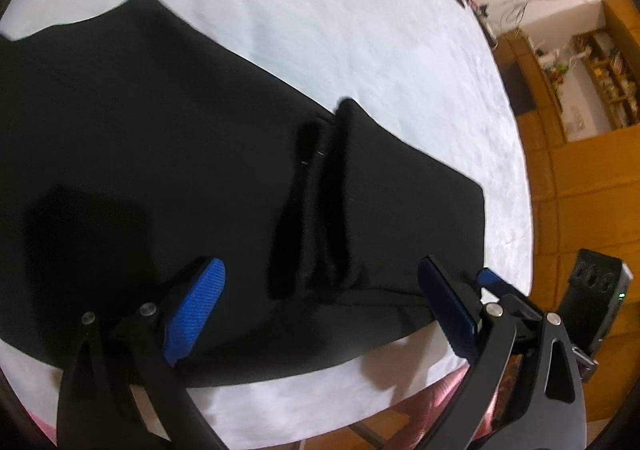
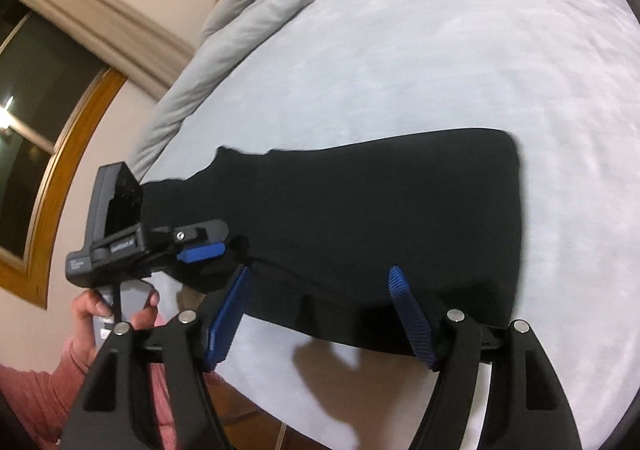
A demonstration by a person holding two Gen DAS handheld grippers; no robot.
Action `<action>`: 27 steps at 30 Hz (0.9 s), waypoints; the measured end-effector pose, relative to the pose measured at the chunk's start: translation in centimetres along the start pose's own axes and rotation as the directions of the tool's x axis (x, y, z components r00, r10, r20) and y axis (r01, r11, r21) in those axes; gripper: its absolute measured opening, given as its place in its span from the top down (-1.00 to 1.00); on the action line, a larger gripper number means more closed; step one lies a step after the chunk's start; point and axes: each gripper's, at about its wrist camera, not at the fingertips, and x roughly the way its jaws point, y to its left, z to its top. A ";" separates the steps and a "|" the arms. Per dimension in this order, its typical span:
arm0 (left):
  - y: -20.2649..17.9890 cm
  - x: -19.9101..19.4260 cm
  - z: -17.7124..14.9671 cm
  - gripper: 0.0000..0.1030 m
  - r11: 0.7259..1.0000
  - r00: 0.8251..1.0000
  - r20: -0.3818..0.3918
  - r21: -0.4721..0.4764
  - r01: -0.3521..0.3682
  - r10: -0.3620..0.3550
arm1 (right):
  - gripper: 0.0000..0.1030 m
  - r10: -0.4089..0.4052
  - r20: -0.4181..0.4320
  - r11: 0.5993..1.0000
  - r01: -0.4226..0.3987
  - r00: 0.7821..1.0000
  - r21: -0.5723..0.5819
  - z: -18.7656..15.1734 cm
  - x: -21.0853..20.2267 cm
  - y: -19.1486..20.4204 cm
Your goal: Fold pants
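Note:
Black pants (image 1: 160, 130) lie flat on a white bed sheet (image 1: 340, 10), with a raised crease (image 1: 320, 190) running across them near my left gripper. My left gripper (image 1: 320, 266) hovers over the near edge of the pants, jaws wide apart, nothing between its blue pads (image 1: 192, 314). In the right wrist view the pants (image 2: 360, 202) stretch away to the right. My right gripper (image 2: 318, 270) is open over their near edge, its pads (image 2: 412, 318) clear of the cloth. The left gripper's blue fingertip (image 2: 200, 252) shows at the left, by the end of the pants.
A bunched grey duvet (image 2: 256, 22) lies along the far side of the bed. A hand (image 2: 104, 310) with a pink sleeve (image 2: 32, 390) holds the left tool. The bed edge is close; beyond it are wooden floor (image 1: 580, 190), shelves (image 1: 608, 70) and a window (image 2: 48, 122).

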 end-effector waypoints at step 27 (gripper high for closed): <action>-0.9 2.8 -1.5 0.39 0.999 1.000 0.006 -0.035 -0.001 0.002 | -0.38 -0.150 0.029 0.978 0.144 0.988 0.149 0.5 0.2 -5.1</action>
